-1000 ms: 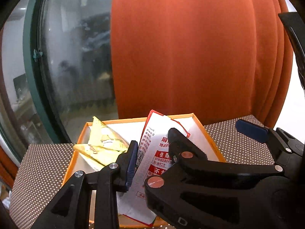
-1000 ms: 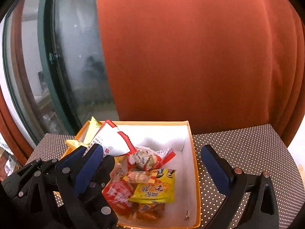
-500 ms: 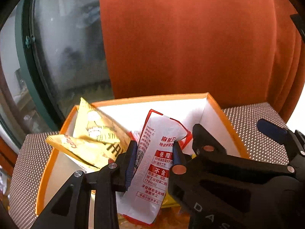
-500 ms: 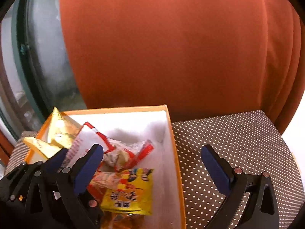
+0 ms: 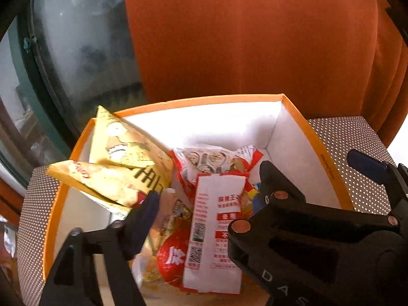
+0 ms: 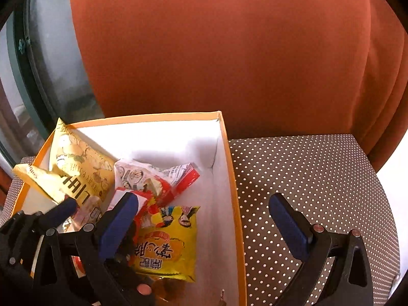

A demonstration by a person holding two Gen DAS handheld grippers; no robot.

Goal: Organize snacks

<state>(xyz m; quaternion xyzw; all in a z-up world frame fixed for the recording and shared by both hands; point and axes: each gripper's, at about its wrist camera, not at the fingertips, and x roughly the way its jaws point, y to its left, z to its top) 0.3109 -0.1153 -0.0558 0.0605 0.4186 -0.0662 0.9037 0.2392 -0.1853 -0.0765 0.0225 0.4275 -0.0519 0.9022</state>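
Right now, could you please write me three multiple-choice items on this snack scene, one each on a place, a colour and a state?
1. Where does the white-and-red packet lie?
A. in the orange box
B. on the dotted cloth
C. on the curtain

2. What colour are the gripper pads?
A. green
B. blue
C. white

3. How is the left gripper?
A. shut on the packet
B. out of view
C. open, jaws just opened

Answers: 1 A, it rests among snacks inside the walls; 2 B, blue strips line the fingers; 3 C, neither pad presses the packet.

left gripper point(image 5: 204, 204) jaws just opened | white packet point(image 5: 216, 224) lies loose between them | in orange box point(image 5: 316, 137)
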